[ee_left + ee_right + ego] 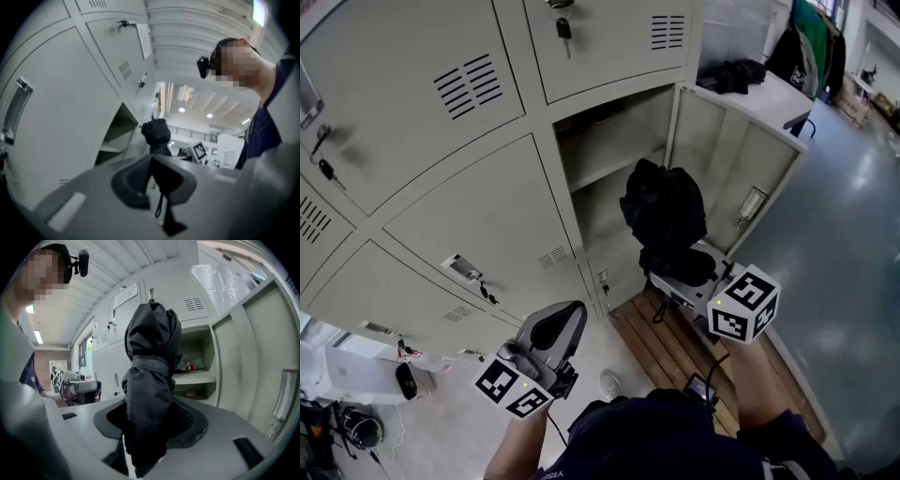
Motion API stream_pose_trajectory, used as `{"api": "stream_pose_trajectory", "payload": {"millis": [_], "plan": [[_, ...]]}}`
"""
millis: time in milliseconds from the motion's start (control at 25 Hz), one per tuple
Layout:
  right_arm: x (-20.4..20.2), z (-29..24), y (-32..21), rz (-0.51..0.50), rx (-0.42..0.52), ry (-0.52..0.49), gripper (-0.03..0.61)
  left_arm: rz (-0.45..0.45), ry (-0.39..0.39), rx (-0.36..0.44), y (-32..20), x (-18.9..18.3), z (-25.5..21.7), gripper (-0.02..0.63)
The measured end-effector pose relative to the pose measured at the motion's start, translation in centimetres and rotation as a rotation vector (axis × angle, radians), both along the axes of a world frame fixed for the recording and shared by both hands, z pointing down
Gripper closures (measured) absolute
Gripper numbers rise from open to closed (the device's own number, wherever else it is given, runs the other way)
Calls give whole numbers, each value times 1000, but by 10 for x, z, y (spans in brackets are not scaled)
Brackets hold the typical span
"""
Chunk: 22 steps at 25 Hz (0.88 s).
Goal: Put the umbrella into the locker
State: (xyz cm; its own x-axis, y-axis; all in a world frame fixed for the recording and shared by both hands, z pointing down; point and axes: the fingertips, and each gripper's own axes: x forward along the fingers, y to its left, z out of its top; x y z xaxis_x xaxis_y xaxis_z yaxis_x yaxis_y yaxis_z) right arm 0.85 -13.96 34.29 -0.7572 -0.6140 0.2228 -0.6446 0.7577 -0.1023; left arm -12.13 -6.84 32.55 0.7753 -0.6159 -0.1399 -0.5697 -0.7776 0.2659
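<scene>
The right gripper [680, 267] pinches a folded black umbrella [664, 211] around its narrower lower part. Its pads press on the fabric from both sides, and the strapped, bunched canopy stands upright above them. The umbrella is just outside the open locker [609, 141], in front of the opening and not yet inside. Its top is about level with the shelf [614, 169] that splits the locker. The locker door [741, 169] is swung wide open on the locker's right.

The left gripper [555, 330] hangs well to the left of the open locker, in front of shut doors. Its jaws are pressed together with nothing between them.

The main risk is probably the loose, wide top of the canopy. Carried in upright, it could catch on the shelf's front edge or on the locker frame and be dragged askew in the grip. The hold is low on a soft bundle, so a snag could tip the umbrella or let the fabric slide through the pads. The right gripper view shows small items [190, 366] on the shelf, which a high entry could knock. Letting go before the umbrella rests on something could let it fall back out of the locker.
</scene>
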Motion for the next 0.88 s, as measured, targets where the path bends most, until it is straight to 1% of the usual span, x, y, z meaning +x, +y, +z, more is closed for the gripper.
{"api": "stream_pose_trajectory", "payload": {"millis": [240,360,480,600,760,880], "plan": [[-6,-1,-56,92,62,233,380,37,14,-9,-20,-6,1,612],[-12,2,-85,115,73,315,380,42,13,-29,-27,-8,6,611],[-17,-4,-114,134,117,398,380,40,5,-45,-35,-8,12,612],[-26,-14,-141,133,170,478,380,23,-2,-51,-43,-9,14,612],[-39,-21,-170,102,228,570,380,-3,0,-42,-60,-9,9,612],[-42,-19,-185,85,256,619,380,-17,3,-30,-74,-5,4,612]]}}
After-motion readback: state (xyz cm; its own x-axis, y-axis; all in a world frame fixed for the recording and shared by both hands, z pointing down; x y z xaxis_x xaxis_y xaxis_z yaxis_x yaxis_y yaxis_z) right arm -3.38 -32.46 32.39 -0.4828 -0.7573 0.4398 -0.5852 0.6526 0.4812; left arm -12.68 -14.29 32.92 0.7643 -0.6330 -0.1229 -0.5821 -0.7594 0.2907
